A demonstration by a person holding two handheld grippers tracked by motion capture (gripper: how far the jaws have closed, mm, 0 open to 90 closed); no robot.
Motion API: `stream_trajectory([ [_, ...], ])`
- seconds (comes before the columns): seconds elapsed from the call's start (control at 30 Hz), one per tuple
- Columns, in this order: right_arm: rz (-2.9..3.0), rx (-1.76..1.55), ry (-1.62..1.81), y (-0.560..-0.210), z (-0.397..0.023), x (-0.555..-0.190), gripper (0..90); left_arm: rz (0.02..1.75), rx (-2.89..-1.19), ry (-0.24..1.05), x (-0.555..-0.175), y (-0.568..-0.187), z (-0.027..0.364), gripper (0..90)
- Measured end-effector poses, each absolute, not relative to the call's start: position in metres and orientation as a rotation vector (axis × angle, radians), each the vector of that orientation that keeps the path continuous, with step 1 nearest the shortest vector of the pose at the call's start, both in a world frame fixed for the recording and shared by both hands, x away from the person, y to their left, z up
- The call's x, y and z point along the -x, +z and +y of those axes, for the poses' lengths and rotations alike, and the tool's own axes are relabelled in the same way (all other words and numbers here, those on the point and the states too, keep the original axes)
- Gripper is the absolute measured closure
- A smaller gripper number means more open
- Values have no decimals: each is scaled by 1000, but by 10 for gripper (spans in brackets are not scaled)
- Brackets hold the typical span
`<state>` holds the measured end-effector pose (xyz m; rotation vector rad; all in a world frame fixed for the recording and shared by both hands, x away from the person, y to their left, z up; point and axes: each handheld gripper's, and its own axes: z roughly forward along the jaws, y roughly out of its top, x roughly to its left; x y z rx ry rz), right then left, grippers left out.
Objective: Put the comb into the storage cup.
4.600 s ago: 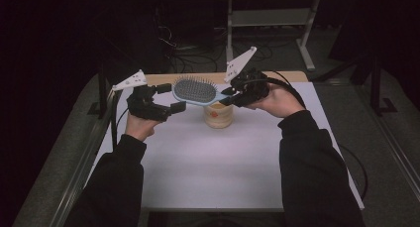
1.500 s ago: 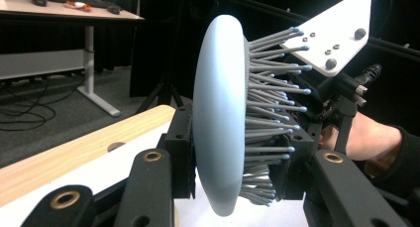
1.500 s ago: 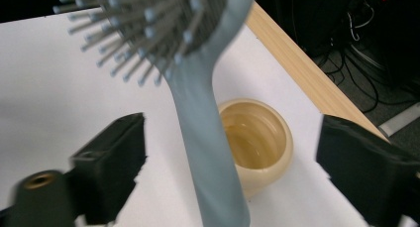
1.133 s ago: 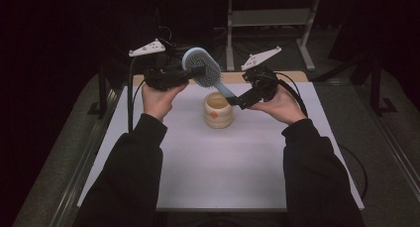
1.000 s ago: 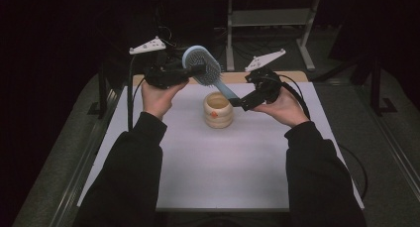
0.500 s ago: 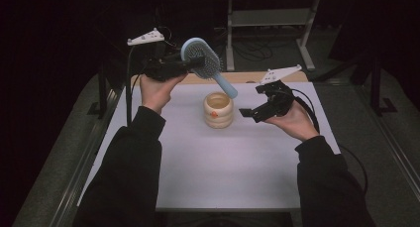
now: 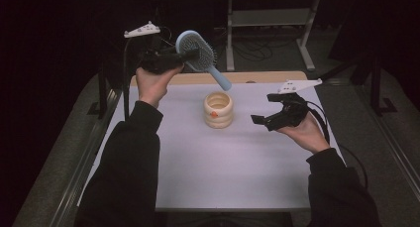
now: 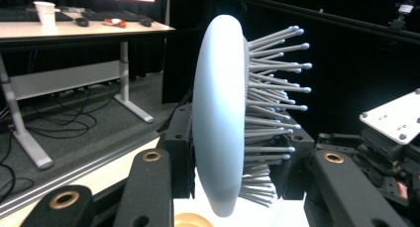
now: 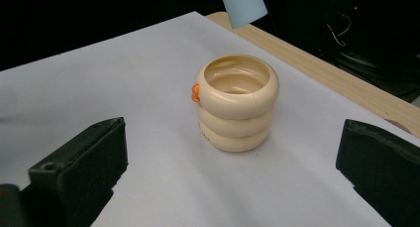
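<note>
Since a second ago the right hand-held gripper [image 7: 257,120] has let go of the brush's handle and drawn away to the right and down, while the left hand-held gripper [image 7: 190,56] has kept the brush [image 7: 198,51] aloft at the far left of the surface [image 7: 223,177]. The handover looks done: the left jaws are clamped on the brush's head, one against its smooth back and one in among the bristles, as the left gripper view shows, and the pale blue handle slants down to the right, its end hanging above and just behind the cup [image 7: 218,109]. The right jaws stand wide apart with nothing between them, pointed across at the cup, which sits upright near the middle of the surface with an orange dot on its side. I judge the next move is to stand the brush in the cup, handle first; that calls for the left wrist to tip the handle steeper and bring its end over the rim before lowering, perhaps with the right steadying the cup. The left forearm is raised, elbow bent; the right hand rests low, palm up, beside the cup.
</note>
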<state>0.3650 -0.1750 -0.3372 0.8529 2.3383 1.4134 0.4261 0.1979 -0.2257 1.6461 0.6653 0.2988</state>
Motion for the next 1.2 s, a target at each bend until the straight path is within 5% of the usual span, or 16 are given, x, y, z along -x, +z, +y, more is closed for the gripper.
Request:
stream_trajectory([
  [1.2,2235,-1070,1470,-394,-233,-333,0,736,-1735,372,-447,-253,193,594],
])
